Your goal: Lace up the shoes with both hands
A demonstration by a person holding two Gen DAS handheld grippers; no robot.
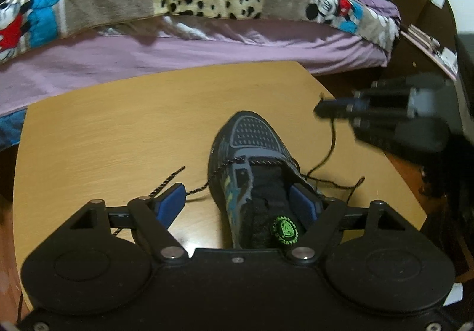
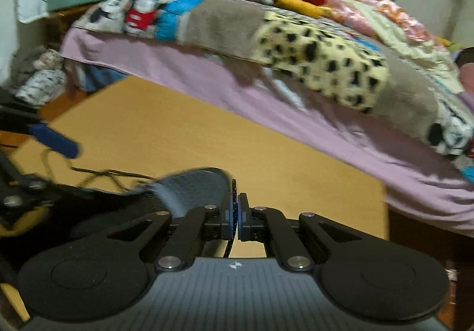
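The left hand-held gripper (image 1: 240, 203) is standing wide apart around the heel end of the shoe (image 1: 251, 174), one finger inside it. The right hand-held gripper (image 2: 236, 212) is pinching the black speckled lace (image 2: 234, 197). The dark grey shoe with a green badge is sitting on the wooden bench (image 1: 118, 129), beside a bed (image 1: 177, 49).
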